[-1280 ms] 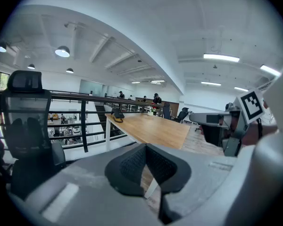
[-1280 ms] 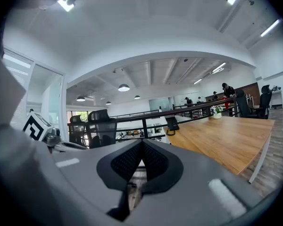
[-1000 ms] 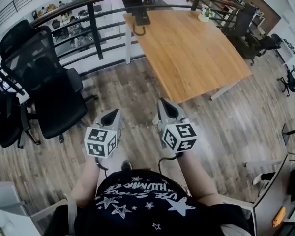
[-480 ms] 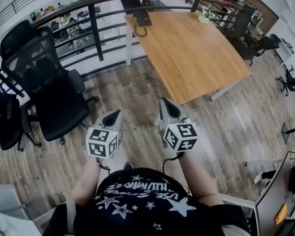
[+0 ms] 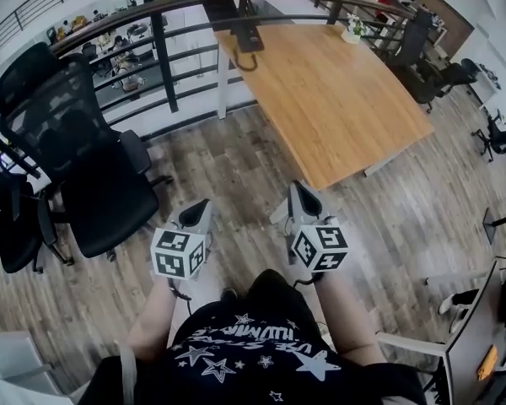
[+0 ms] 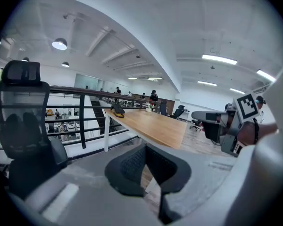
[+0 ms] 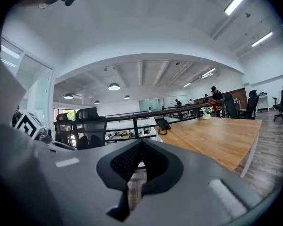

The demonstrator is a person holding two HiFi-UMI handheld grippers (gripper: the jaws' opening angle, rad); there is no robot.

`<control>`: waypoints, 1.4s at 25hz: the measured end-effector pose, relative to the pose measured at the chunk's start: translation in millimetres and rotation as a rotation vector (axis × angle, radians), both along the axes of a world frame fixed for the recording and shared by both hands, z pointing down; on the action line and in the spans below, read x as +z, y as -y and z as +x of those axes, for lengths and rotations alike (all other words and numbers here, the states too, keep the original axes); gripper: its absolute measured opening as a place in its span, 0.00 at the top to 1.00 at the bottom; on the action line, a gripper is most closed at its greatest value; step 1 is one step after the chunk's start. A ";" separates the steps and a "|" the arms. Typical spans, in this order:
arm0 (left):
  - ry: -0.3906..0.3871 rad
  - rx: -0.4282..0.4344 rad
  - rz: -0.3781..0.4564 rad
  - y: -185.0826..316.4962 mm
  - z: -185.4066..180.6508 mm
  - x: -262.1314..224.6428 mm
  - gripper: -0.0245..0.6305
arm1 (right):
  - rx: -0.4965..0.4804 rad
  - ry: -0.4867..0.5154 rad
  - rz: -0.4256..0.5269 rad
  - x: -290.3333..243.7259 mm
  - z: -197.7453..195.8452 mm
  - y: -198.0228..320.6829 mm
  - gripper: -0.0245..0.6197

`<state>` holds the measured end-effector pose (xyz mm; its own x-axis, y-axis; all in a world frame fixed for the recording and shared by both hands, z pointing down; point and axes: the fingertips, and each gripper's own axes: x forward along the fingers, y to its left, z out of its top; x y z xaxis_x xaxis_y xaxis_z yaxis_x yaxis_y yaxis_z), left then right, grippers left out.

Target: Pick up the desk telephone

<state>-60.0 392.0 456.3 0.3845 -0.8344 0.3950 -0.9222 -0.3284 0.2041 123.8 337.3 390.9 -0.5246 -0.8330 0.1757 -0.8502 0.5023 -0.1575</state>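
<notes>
You are holding the left gripper [image 5: 199, 213] and right gripper [image 5: 302, 194] shut and empty. The telephone [image 5: 246, 36] is sitting at the table's [image 5: 337, 99] far edge, well apart. Probably rigid, light plastic with a loose handset: grip across the body's sides.

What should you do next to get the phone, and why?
Probably walk forward toward the table: the desk telephone sits at its far corner by the railing, well beyond the left gripper and right gripper, both shut and empty.
</notes>
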 end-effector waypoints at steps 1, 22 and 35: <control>-0.004 -0.001 -0.003 3.1 -2.1 1.8 0.96 | 0.005 0.001 -0.003 1.6 1.0 2.8 0.96; 0.002 -0.098 -0.065 220.9 -13.7 16.9 0.96 | -0.099 0.029 -0.096 36.6 -18.7 255.9 0.96; 0.021 -0.163 -0.082 328.1 -2.6 6.4 0.96 | -0.173 0.070 -0.130 35.5 -7.7 379.1 0.96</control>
<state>-62.6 63.8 462.6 0.2381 -0.8495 0.4708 -0.9662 -0.1577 0.2041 116.2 -41.8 426.5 -0.6726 -0.7021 0.2340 -0.7378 0.6115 -0.2859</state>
